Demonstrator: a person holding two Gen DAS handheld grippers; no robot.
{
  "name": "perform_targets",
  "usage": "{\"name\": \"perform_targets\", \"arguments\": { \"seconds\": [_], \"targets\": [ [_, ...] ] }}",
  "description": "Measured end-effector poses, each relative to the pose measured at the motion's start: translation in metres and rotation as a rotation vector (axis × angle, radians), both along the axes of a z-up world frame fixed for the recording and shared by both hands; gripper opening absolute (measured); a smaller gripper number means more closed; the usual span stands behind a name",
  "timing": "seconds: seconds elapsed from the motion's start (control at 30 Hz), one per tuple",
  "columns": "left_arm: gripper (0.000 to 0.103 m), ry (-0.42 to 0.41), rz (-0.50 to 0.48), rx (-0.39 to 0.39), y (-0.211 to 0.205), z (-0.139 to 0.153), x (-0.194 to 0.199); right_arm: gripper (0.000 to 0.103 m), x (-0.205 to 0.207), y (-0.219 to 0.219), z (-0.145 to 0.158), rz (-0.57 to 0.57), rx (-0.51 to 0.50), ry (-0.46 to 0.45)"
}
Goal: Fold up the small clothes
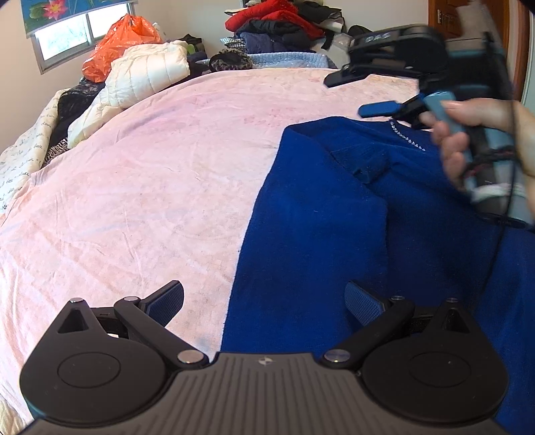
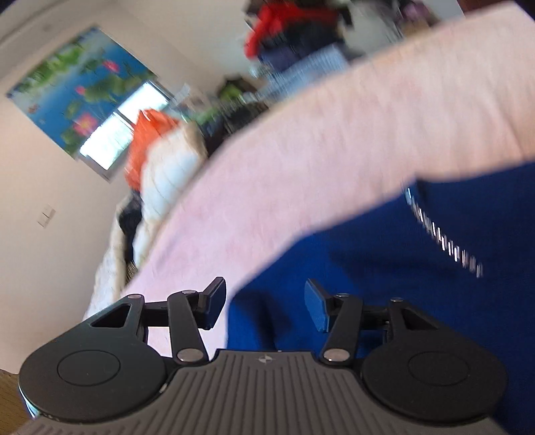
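Nearest in the left wrist view, the left tool (image 1: 264, 302) hangs with its jaws spread wide and nothing between them, straddling the left edge of the blue garment (image 1: 321, 214), which lies on the pink blanket (image 1: 133, 174) covering the bed, filling the picture from about 3 to 5 o'clock. The right tool (image 2: 264, 309) is likewise parted and empty, poised over that same blue edge at its own 6 o'clock; its view is smeared with blur. From the left wrist camera it appears at 2 o'clock, gripped by the person's right hand (image 1: 481, 140), above the garment's upper end. The cloth looks like a thick, soft fleece: light, limp, not slippery, likely to drape and hold a crease loosely, so nothing here is fragile except perhaps the line of small sparkly studs (image 1: 406, 137) near the neckline. A flap is folded over near the middle of the garment. I would judge the best hold to be a pinch at an outer edge or corner, through one layer only. As for containers, only an orange plastic bag (image 1: 123, 43) shows at 11 o'clock beyond a white puffer jacket (image 1: 147, 73); its contents cannot be seen. A heap of clothes (image 1: 277, 23) lies farthest off at 12 o'clock.
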State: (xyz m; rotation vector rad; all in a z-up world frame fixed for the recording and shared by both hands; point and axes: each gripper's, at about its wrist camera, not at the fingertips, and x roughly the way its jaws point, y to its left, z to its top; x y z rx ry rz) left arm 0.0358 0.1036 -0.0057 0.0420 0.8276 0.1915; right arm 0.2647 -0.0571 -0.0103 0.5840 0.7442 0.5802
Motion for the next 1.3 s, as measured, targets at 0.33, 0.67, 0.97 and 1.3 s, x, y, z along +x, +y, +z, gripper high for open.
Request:
{"name": "perform_targets", "arguments": {
  "seconds": [0.33, 0.67, 0.97, 1.3],
  "targets": [
    [0.103, 0.015, -0.001, -0.013, -0.001, -0.005, 0.004, 0.059, -0.071, 0.012, 0.017, 0.233, -0.834, -0.443],
    [0.103, 0.013, -0.009, -0.008, -0.002, -0.002, 0.0, 0.048, -0.109, 0.062, -0.019, 0.525, -1.191, -0.76],
    [0.103, 0.034, 0.028, -0.061, 0.008, -0.007, 0.003, 0.001, -0.086, 0.055, 0.007, 0.421, -0.794, -0.562],
    [0.103, 0.02, 0.051, -0.03, 0.015, -0.001, -0.001, 0.046, -0.072, 0.009, 0.012, 0.292, -0.471, -0.267]
  ]
}}
